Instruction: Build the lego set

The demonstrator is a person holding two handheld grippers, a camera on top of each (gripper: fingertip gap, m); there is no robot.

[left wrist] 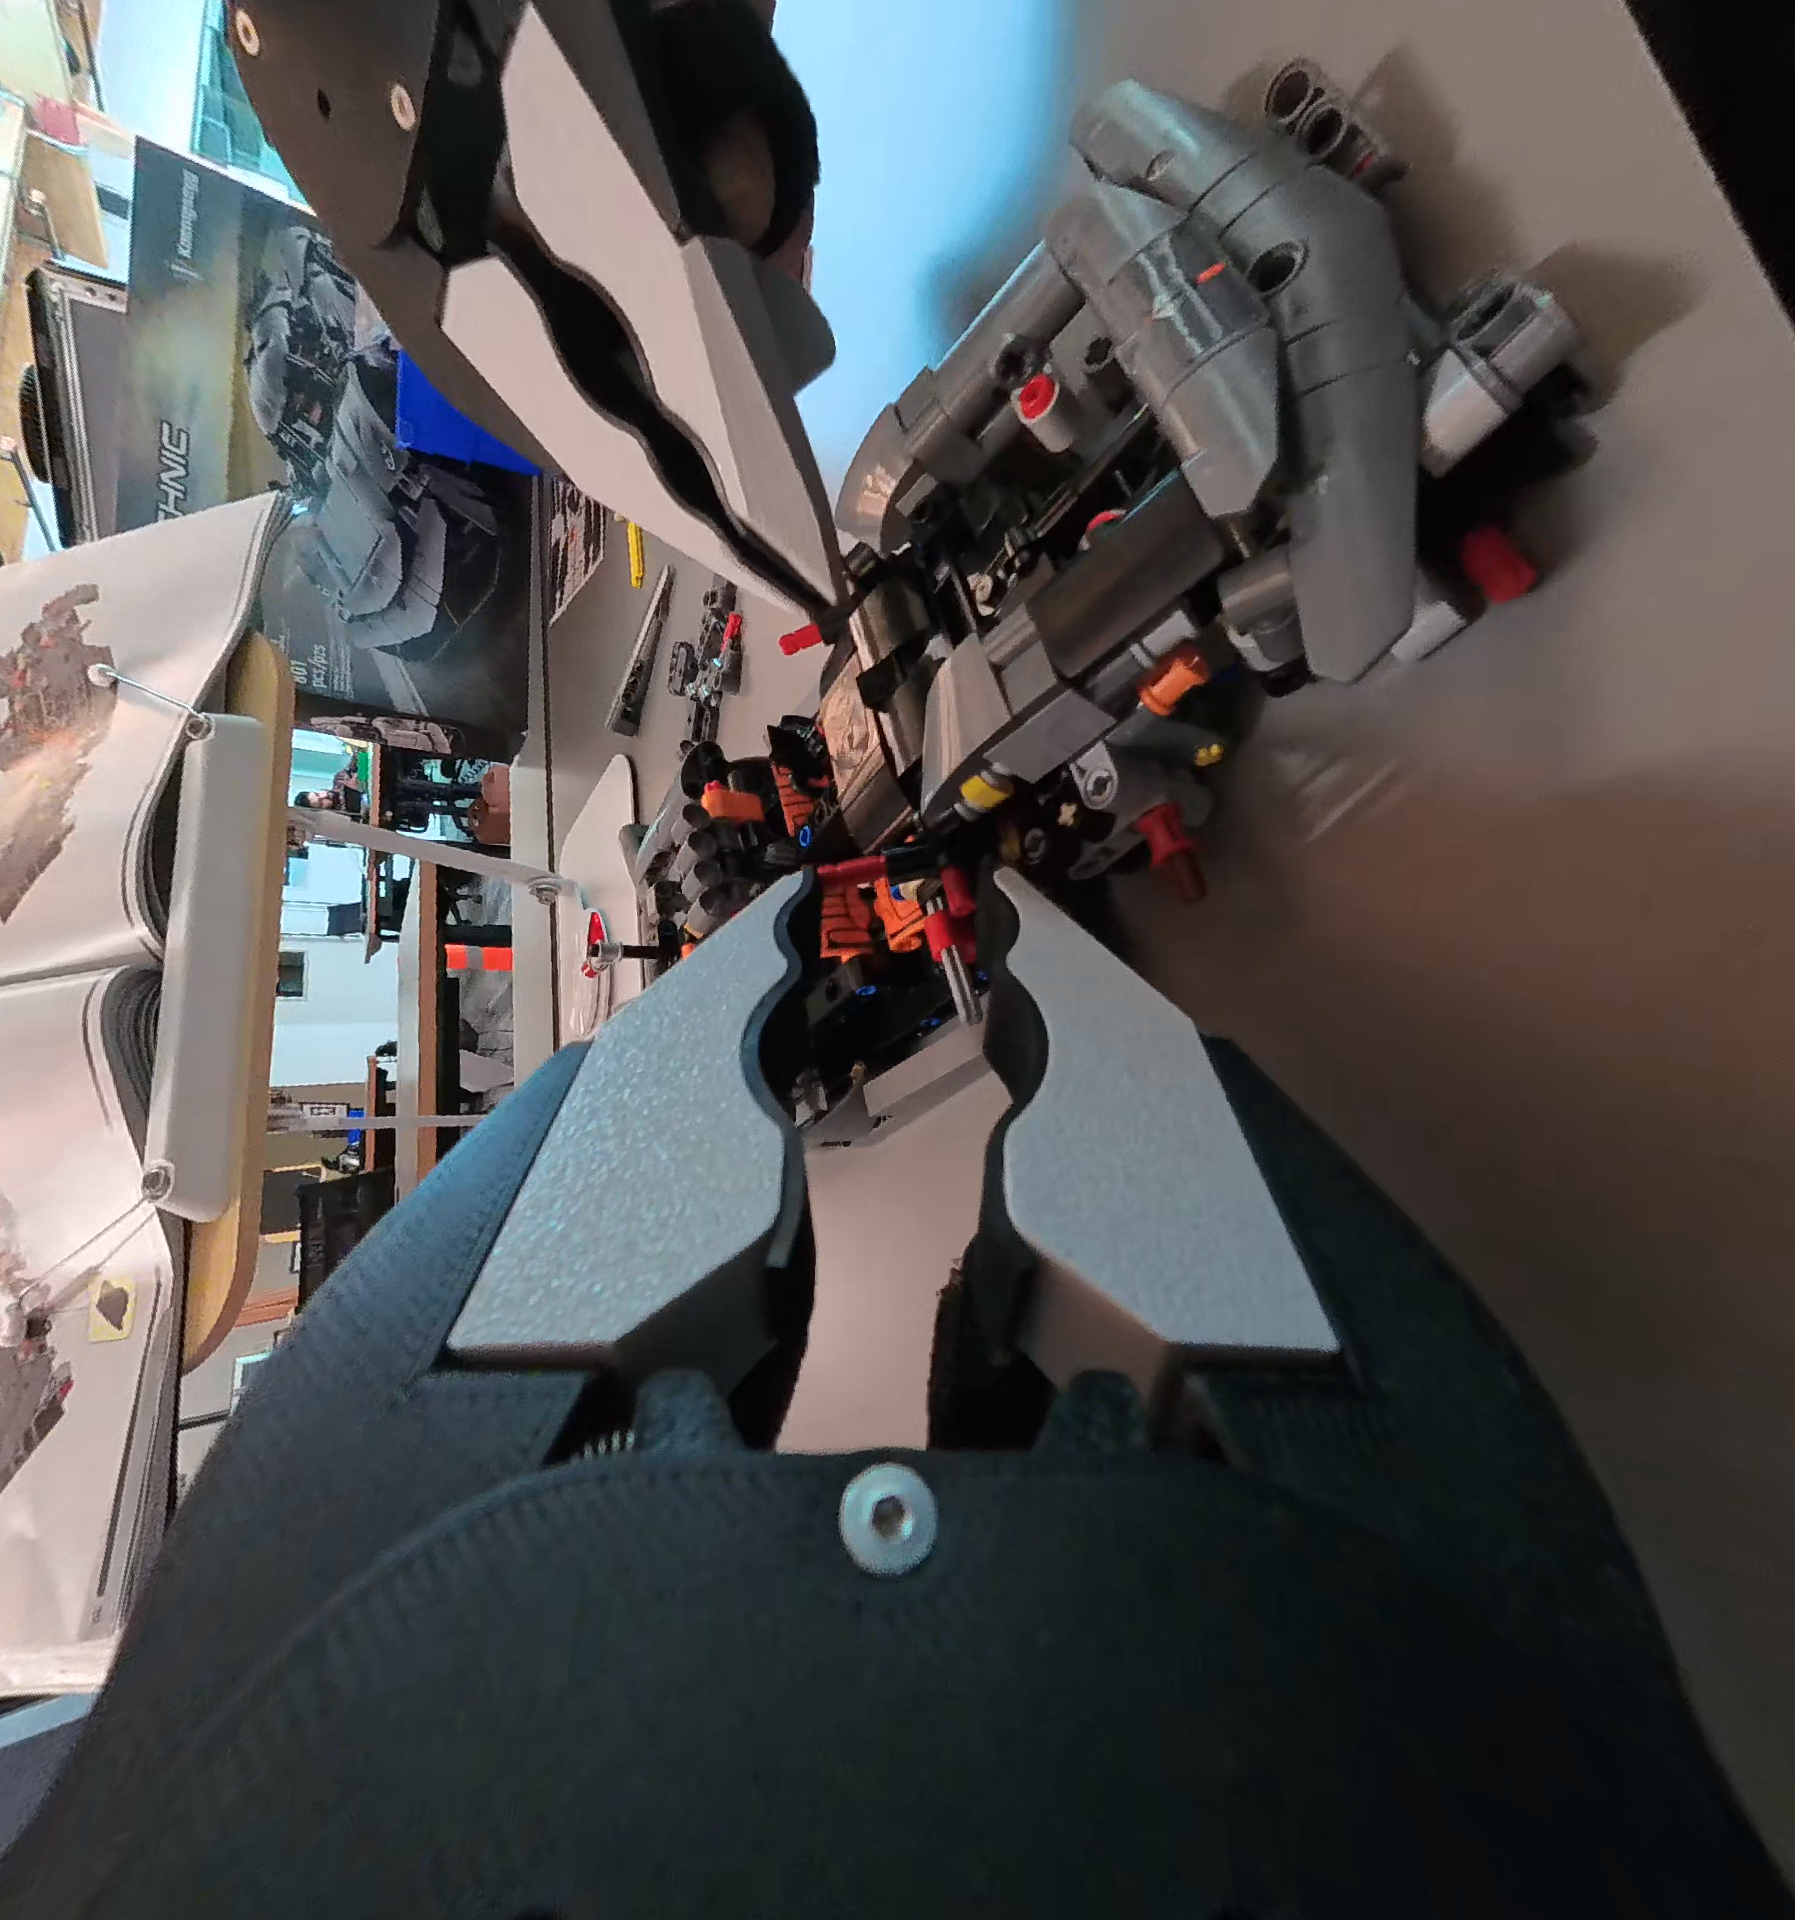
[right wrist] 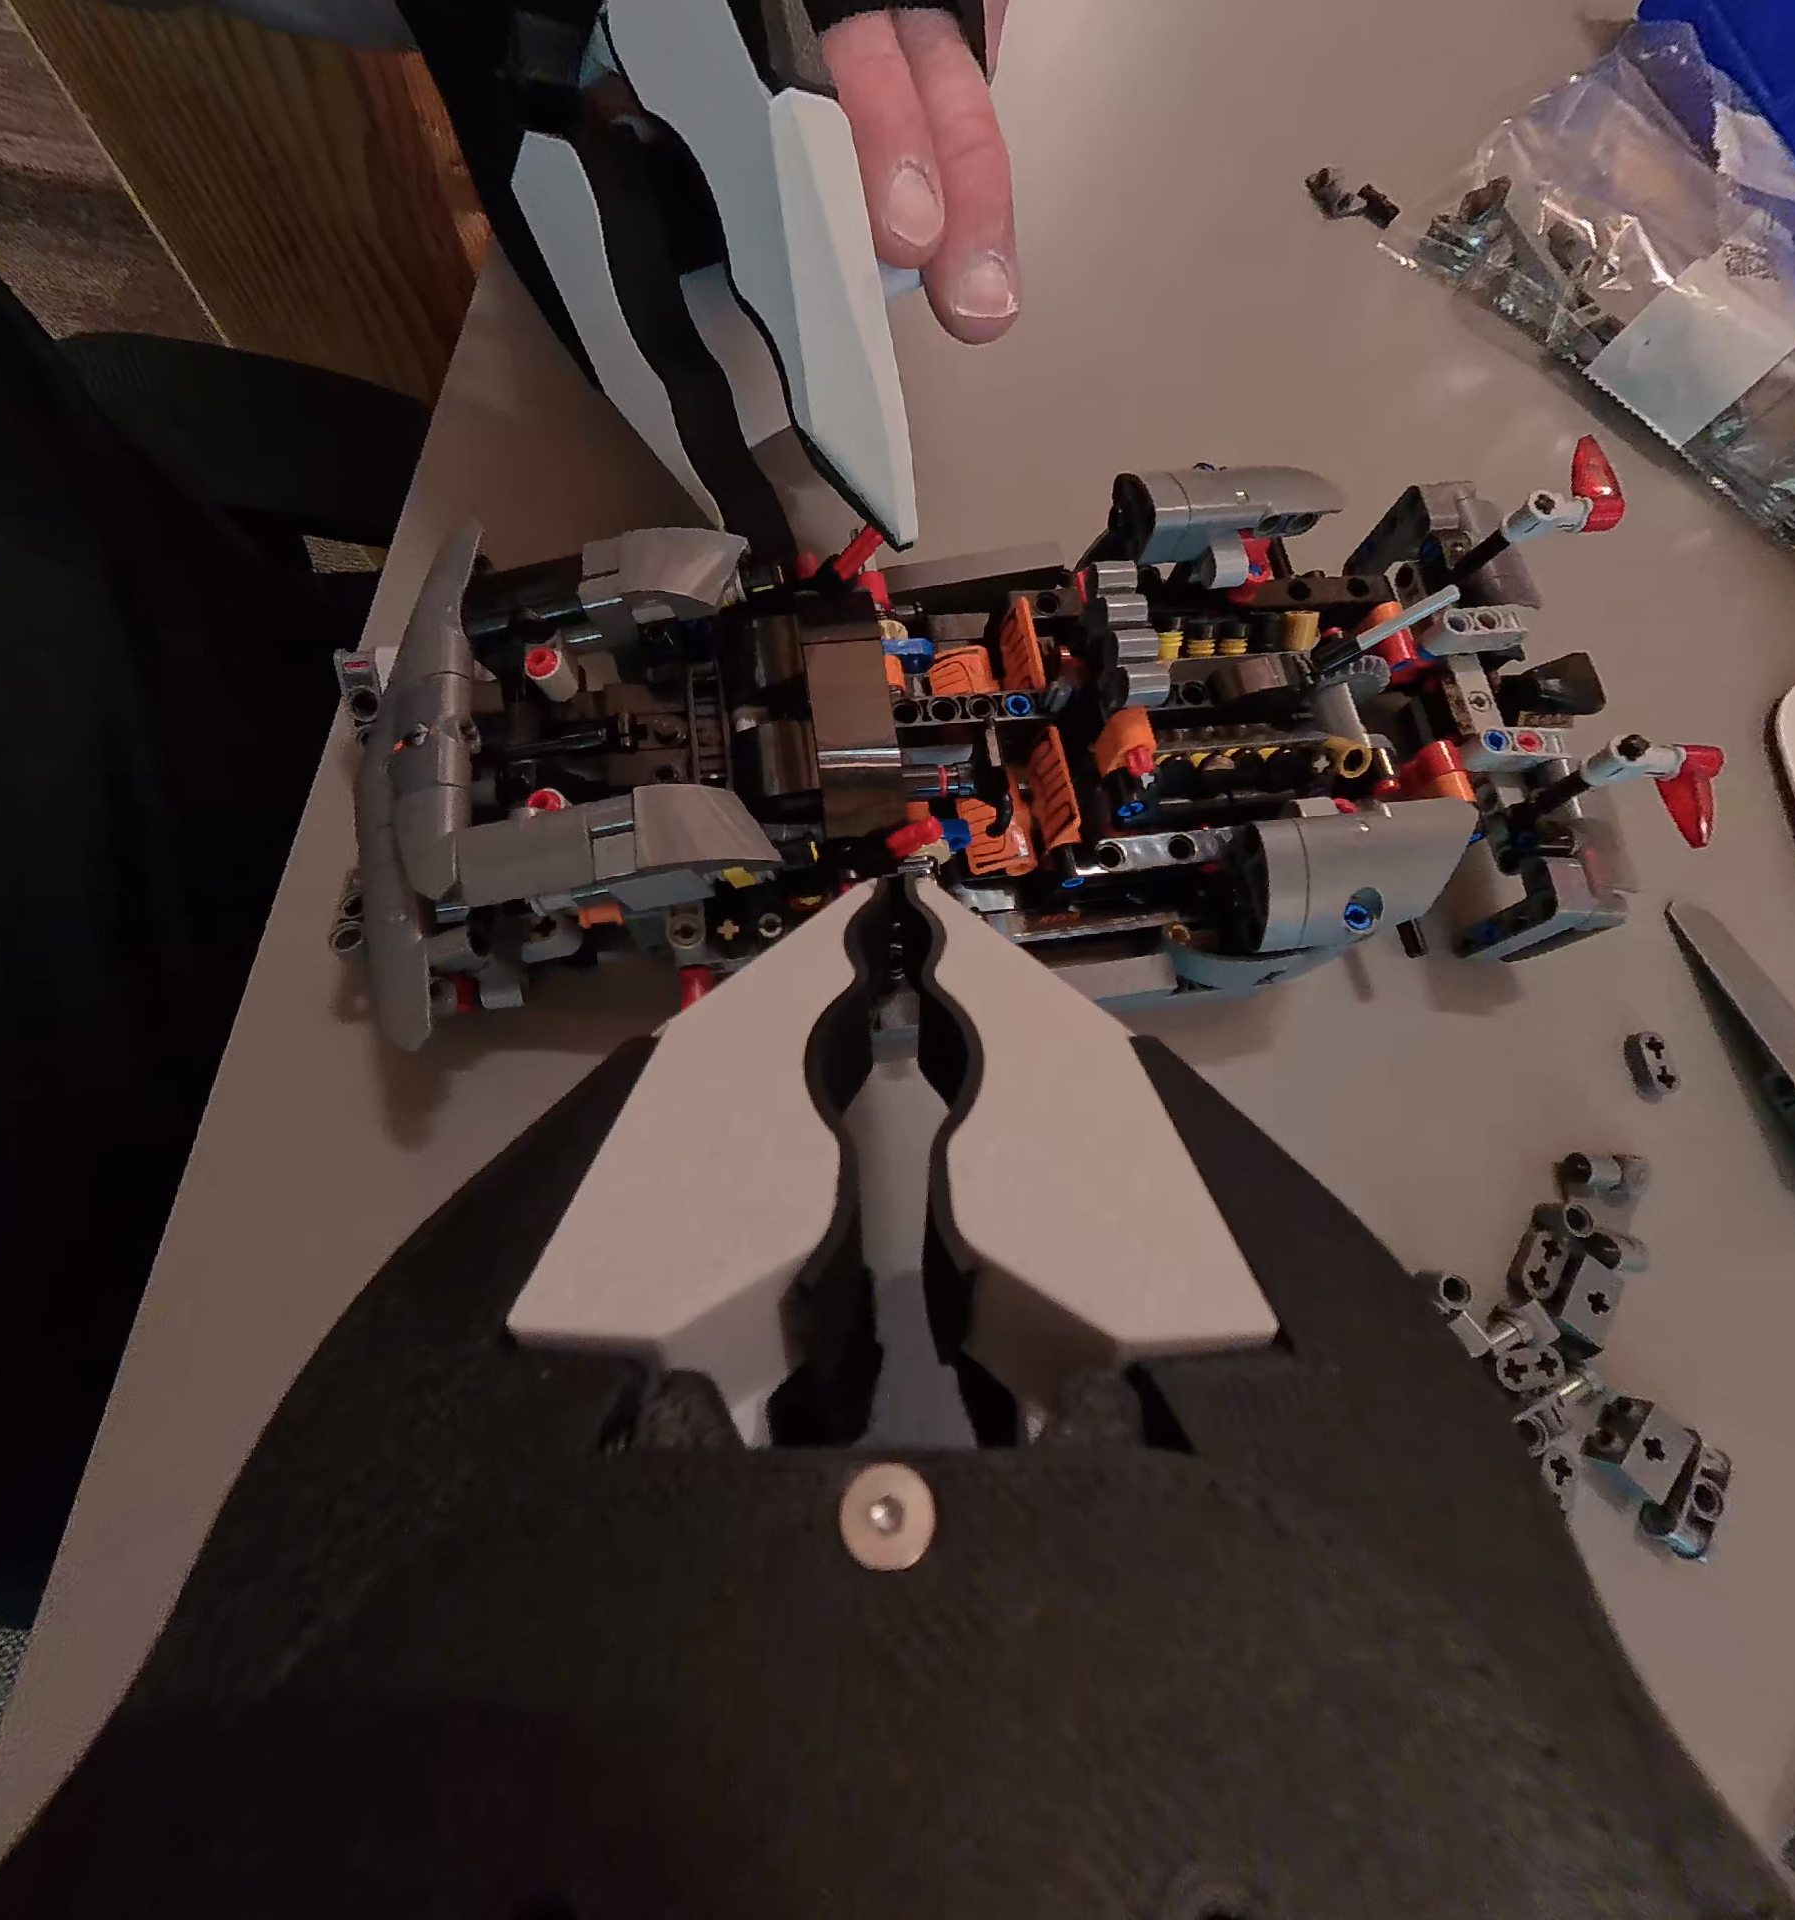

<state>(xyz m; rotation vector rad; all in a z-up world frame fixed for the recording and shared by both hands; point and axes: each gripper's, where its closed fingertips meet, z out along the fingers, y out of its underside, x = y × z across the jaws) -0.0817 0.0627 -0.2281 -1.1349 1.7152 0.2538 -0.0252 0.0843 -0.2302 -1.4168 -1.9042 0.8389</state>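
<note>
A half-built brick car model [right wrist: 976,727], grey-bodied with orange and black inner parts, lies lengthwise on the beige tabletop [right wrist: 1236,1143], its nose near the left edge. The right gripper [right wrist: 912,881] has its fingertips pressed together at the model's near side, by a small red and grey pin; whether they pinch it, I cannot tell. The left gripper [left wrist: 898,883] stands with fingers apart over the model's far side, gripping nothing. Loose grey connectors [right wrist: 1579,1340] lie near the right edge, a parts bag [right wrist: 1651,260] toward the far right corner
</note>
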